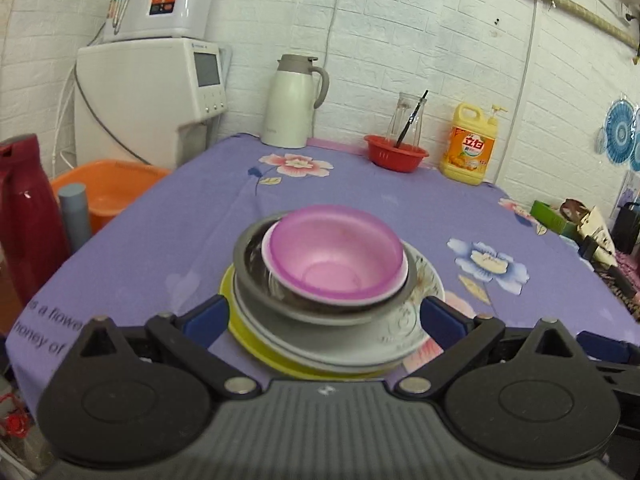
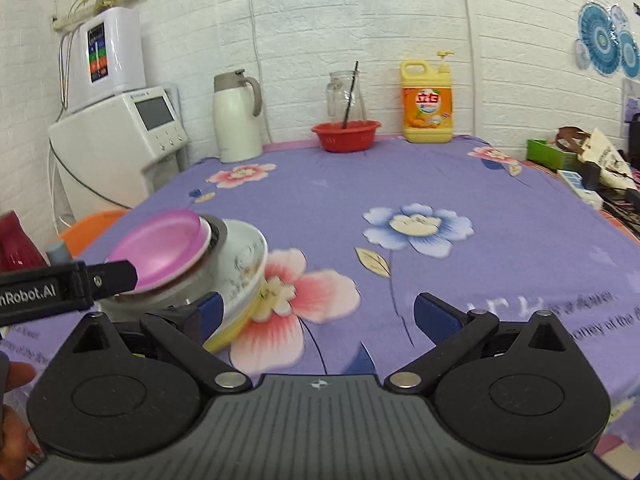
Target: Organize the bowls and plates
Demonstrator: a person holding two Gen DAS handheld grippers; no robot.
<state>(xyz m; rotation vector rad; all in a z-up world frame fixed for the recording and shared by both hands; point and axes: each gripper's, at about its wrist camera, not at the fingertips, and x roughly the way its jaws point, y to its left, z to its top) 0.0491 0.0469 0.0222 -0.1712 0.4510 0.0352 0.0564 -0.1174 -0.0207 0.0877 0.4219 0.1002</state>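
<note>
On the floral cloth (image 1: pixel 360 208), both gripper pairs gape beside the stacked glossy pink bowl (image 1: pixel 336 260).

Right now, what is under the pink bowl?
The pink bowl sits inside a metal bowl. Under that are a white flowered plate and a yellow plate on the tablecloth. Anything else between them is covered.

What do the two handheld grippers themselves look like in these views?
Both match: a grey ribbed body, black round side discs, black linkage arms with silver pivot pins, and blue fingers. The left gripper appears side-on in the right wrist view, black with white lettering ending "nRobot.AI". The right gripper looks identical. No cables or sleeves show.
</note>
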